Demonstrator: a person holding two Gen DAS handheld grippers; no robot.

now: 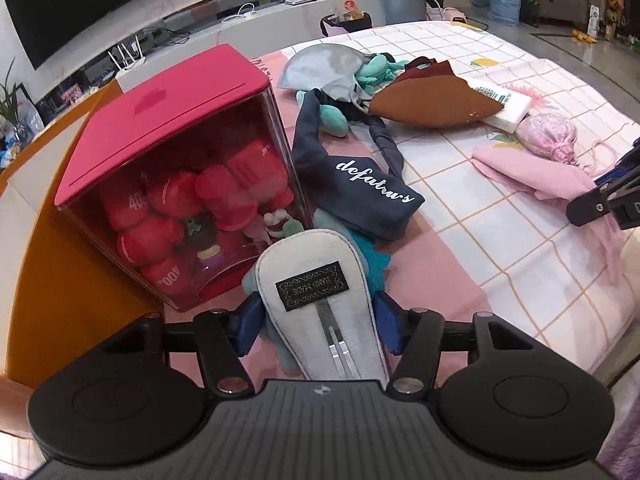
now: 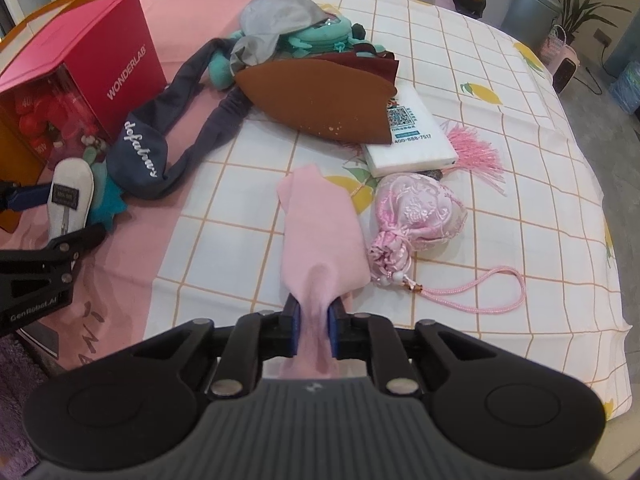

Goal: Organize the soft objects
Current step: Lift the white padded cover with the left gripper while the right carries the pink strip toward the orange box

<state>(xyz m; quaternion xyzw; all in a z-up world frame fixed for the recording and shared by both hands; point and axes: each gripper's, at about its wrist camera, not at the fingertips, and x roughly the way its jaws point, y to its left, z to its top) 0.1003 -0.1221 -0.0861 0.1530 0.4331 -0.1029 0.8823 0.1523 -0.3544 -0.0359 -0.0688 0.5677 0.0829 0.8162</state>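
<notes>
A white felt pouch (image 1: 308,280) with a black label lies on a teal plush (image 1: 368,264), in front of the red box (image 1: 168,120). My left gripper (image 1: 318,322) straddles it, its blue pads against the pouch's two sides. In the right wrist view the same pouch (image 2: 70,200) sits between the left gripper's fingers (image 2: 24,200). My right gripper (image 2: 314,318) is shut on one end of a pink cloth (image 2: 324,224), whose other end rests on the sheet. It also shows at the right edge of the left wrist view as the right gripper (image 1: 600,204).
The red box has a clear front and holds red plush items. On the checked sheet (image 2: 500,80) lie a navy lettered bag (image 2: 140,156), a teal toy under grey cloth (image 2: 280,20), a brown felt piece (image 2: 320,104), a white tissue pack (image 2: 412,132) and a pink satin pouch (image 2: 420,216).
</notes>
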